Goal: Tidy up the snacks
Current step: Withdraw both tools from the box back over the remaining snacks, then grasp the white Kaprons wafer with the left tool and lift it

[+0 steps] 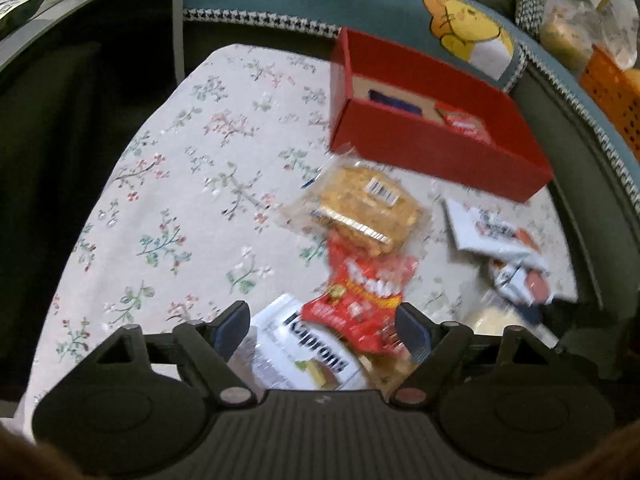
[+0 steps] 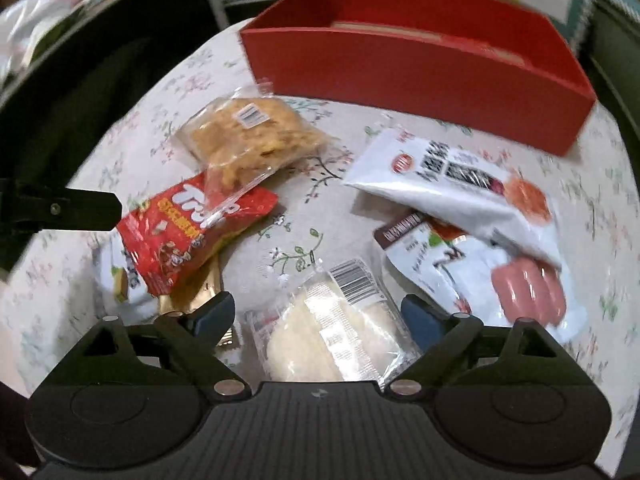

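Observation:
A red box (image 1: 436,152) stands at the back of the floral tablecloth (image 1: 180,200), with a few packets inside; it also shows in the right wrist view (image 2: 420,64). In front lie a clear pack of brown crisp cake (image 1: 360,208) (image 2: 248,136), a red snack bag (image 1: 360,300) (image 2: 188,228), a white packet (image 1: 304,356), a white pack with red print (image 2: 452,176), a sausage pack (image 2: 516,288) and a clear pack of white cake (image 2: 336,332). My left gripper (image 1: 324,330) is open around the red bag and white packet. My right gripper (image 2: 316,316) is open around the white cake pack.
A teal sofa with a yellow bear cushion (image 1: 468,28) runs behind the table. An orange basket (image 1: 612,96) and plastic bags (image 1: 576,20) sit at the far right. The table's left edge drops to dark floor. The left gripper's finger (image 2: 80,208) shows in the right wrist view.

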### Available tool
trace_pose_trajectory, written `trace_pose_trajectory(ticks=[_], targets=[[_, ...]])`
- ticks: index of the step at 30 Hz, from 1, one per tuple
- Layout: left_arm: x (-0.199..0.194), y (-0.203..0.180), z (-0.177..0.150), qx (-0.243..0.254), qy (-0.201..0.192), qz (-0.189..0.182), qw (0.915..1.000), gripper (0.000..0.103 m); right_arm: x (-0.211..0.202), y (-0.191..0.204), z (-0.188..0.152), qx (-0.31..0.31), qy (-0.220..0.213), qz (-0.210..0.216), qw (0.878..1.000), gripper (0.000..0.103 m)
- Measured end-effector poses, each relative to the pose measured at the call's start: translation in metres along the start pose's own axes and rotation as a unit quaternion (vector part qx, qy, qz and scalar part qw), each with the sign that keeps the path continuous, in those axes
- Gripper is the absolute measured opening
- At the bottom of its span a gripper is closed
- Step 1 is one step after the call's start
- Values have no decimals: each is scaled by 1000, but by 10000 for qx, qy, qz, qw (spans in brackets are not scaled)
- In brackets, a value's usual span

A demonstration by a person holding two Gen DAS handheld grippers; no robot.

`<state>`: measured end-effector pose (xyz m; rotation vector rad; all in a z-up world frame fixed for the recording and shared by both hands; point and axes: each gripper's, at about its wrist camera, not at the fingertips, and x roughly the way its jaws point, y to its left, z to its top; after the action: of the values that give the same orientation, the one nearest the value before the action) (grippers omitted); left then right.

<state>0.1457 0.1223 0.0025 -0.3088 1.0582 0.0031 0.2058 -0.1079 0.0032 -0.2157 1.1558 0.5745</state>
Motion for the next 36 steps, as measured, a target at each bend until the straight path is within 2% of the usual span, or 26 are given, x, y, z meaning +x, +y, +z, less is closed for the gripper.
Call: trace_pose_trajectory(ticks=[2,5,9,12,16,19,21,22,27,29,32,34,36], targets=[[4,3,-4,58,109,38,9999,103,-1,8,0,-303,-38,-93,9995,80],[10,2,-11,306,291,-35,9991,103,-7,19,-4,-644,-7,-113,9979,76],[17,-6,-23,948,421,-74,9946,103,-16,21,-11,-704,60,-1,9975,74],[23,-14,-31,1553,339,78,9873,103,-23,16,-18,-641,78,71,9979,74],[31,-25,-36,2250,260,335,9734,103,-25,11,-23,-550,114,170,9983,74],[36,-29,-37,2598,191,430,9645,103,-24,8,-23,-492,131,191,9985,75],[40,-29,-36,2673,223,531,9619,103,-24,8,-23,-512,135,197,9984,75],[43,-28,-35,2620,261,552,9631,103,-24,8,-23,-514,144,200,9984,75],[36,-9,-28,1767,402,236,9832,103,-23,8,-22,-488,162,189,9985,75],[33,0,-29,1323,448,241,9899,103,-24,9,-22,-508,172,166,9984,75],[25,15,-31,562,371,492,9965,103,-23,13,-24,-557,188,152,9982,75],[20,27,-37,-56,398,487,9980,103,-24,15,-26,-589,192,171,9979,75],[15,32,-45,-427,417,456,9972,103,-24,15,-27,-606,202,188,9978,75]])
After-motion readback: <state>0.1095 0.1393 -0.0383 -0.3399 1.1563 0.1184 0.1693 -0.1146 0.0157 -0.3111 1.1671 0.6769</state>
